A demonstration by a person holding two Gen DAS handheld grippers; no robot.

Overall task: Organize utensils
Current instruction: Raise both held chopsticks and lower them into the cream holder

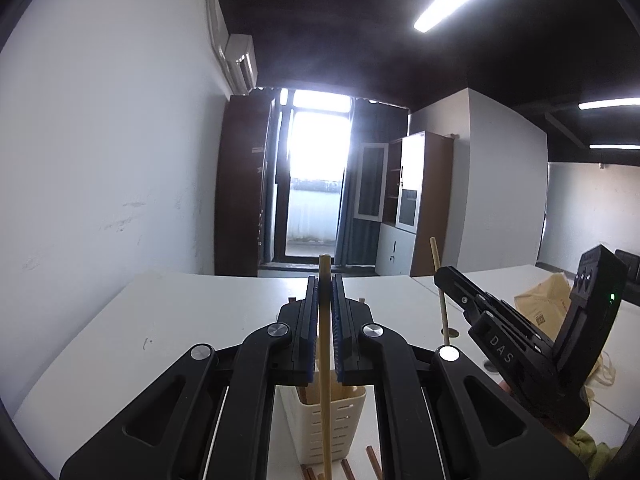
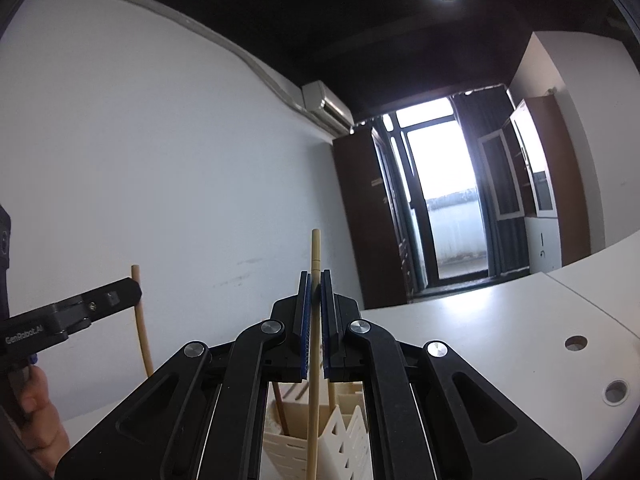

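Observation:
My left gripper is shut on a light bamboo chopstick, held upright over the white slotted utensil holder. My right gripper is shut on another light chopstick, upright above the same holder. In the left wrist view the right gripper shows at the right with its chopstick. In the right wrist view the left gripper shows at the left with its chopstick. Brown chopsticks stand in the holder.
Several brown chopsticks lie on the white table by the holder's base. A brown paper bag sits on the table at the right. The table has round cable holes. A white wall is at the left.

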